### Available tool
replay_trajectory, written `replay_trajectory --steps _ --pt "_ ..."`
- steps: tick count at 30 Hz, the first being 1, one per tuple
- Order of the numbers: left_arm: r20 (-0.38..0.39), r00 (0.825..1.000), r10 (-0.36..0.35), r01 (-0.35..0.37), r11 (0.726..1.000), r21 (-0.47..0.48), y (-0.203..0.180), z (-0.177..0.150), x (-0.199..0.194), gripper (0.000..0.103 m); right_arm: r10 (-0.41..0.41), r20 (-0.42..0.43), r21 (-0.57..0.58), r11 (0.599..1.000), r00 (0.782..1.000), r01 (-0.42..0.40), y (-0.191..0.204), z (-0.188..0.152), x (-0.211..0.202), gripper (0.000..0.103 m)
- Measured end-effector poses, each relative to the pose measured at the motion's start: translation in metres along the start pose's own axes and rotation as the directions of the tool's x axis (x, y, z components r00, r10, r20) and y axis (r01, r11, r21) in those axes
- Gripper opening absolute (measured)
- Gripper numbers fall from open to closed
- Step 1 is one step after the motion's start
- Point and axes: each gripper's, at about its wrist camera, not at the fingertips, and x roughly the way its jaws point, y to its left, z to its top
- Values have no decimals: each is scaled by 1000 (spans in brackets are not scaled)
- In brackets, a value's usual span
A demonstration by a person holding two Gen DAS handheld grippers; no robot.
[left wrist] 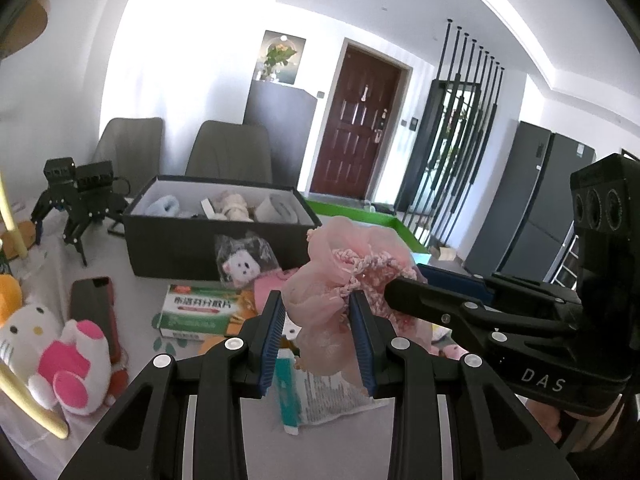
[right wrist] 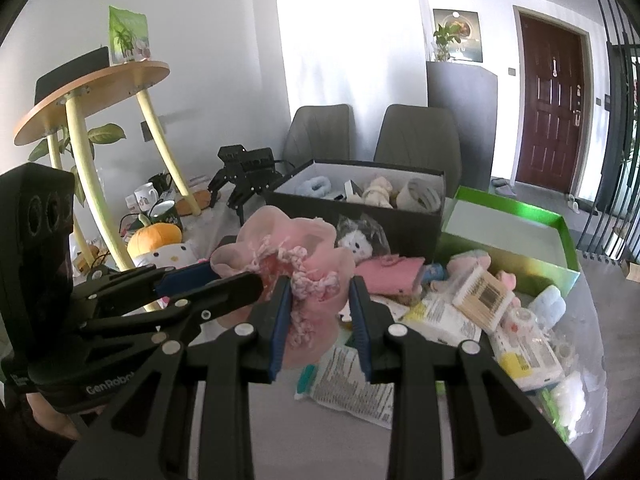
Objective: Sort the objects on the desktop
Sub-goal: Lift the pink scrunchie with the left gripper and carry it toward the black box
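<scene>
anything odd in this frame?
Both tongs, left and right, grip the same pink scrunchie in mid-air, which is unusual for one small item. Below, packets and toys lie piled loose beside the green box.

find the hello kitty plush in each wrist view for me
Left wrist: Hello Kitty plush lies at lower left on the table, beside the red phone.
Right wrist: Hello Kitty plush at left of centre, just below the orange pumpkin.
Shared landmark: black shoebox behind the clutter.

Crumpled pink sheer pouch (left wrist: 344,280) with braided drawstring, held aloft
</scene>
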Motion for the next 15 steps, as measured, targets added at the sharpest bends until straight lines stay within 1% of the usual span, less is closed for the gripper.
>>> replay_trajectory --steps 8,15 --pt "40 999 13 -13 1000 11 9 22 -7 34 9 47 -16 1000 999 -8 6 22 2 30" --pt "93 995 27 -30 999 34 11 48 -13 34 18 99 -21 1000 995 -16 9 44 1 30"
